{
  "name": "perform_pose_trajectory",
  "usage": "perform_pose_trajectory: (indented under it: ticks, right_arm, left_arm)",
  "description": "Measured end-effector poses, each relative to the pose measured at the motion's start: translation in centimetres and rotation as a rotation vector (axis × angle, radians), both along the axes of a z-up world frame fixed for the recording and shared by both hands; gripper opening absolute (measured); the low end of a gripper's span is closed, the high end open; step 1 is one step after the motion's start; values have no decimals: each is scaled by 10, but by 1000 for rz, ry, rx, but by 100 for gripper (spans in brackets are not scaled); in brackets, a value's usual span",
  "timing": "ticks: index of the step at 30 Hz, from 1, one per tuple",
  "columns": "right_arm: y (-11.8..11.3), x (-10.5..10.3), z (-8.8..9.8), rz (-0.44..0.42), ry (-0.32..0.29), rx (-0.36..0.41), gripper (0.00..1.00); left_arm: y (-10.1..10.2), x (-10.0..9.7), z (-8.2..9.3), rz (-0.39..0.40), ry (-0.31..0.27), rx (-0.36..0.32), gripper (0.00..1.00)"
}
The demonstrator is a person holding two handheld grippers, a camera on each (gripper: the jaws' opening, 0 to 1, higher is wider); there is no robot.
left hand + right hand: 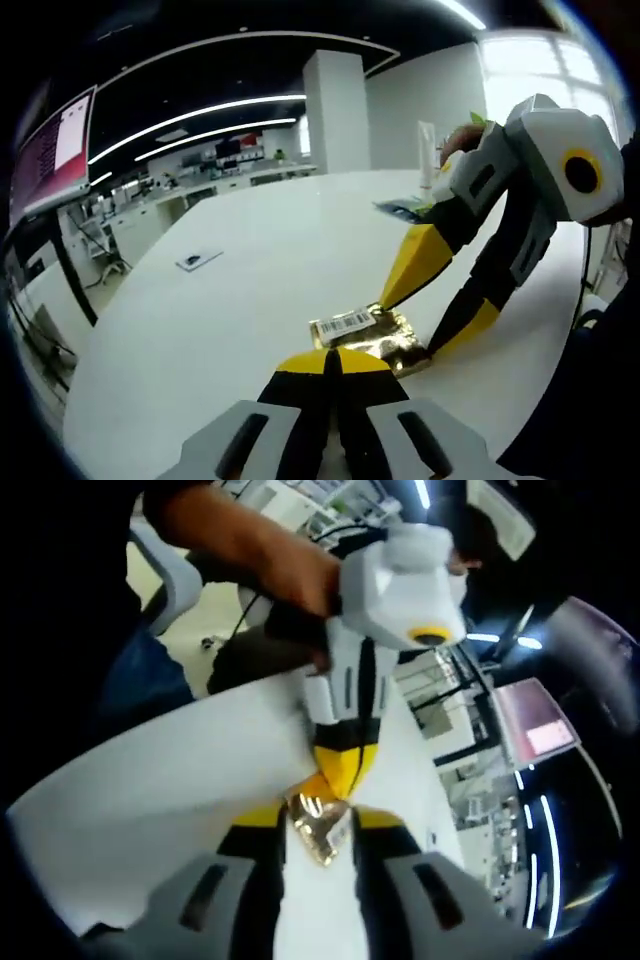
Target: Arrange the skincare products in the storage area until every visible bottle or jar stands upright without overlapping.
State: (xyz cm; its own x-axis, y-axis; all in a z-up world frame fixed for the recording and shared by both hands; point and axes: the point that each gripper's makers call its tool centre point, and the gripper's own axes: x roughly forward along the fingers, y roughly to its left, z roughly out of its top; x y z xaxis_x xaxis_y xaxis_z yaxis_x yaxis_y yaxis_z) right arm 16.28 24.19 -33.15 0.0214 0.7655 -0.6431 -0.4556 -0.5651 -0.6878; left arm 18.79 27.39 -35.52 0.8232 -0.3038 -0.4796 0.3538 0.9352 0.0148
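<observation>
A small gold foil sachet [368, 332] with a barcode label lies on the white table [240, 310]. My left gripper [335, 355] has its yellow-tipped jaws closed together on the sachet's near edge. From the right, my right gripper [412, 325] reaches down with its jaws spread, one on each side of the sachet's far end. In the right gripper view the gold sachet [320, 830] sits between the spread jaws of my right gripper [318, 822], and the left gripper [340, 772] pinches its far edge. A white tube [428, 155] stands upright at the back.
A flat dark blue packet [405, 208] lies near the tube. Far off to the left on the table rests a small dark flat item [190, 262]. A monitor [50, 150] stands past the table's left edge. A person's hand [300, 580] holds the left gripper.
</observation>
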Motion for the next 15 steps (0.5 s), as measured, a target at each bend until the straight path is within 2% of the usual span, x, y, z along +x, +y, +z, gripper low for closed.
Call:
perform_pose_trajectory:
  ticks: [4, 6, 8, 12, 15]
  right_arm:
    - [1, -4, -1, 20, 7, -41, 24]
    - [3, -2, -3, 29, -21, -61, 23]
    - [5, -3, -2, 36, -21, -68, 24]
    - [7, -2, -1, 42, -39, -62, 26]
    - [5, 2, -2, 28, -54, -34, 23]
  left_arm:
    - [-1, 0, 0, -1, -2, -6, 0]
    - [-2, 0, 0, -3, -2, -9, 0]
    - [-3, 0, 0, -6, -2, -9, 0]
    - [-4, -1, 0, -6, -3, -12, 0]
    - [-4, -1, 0, -6, -5, -17, 0]
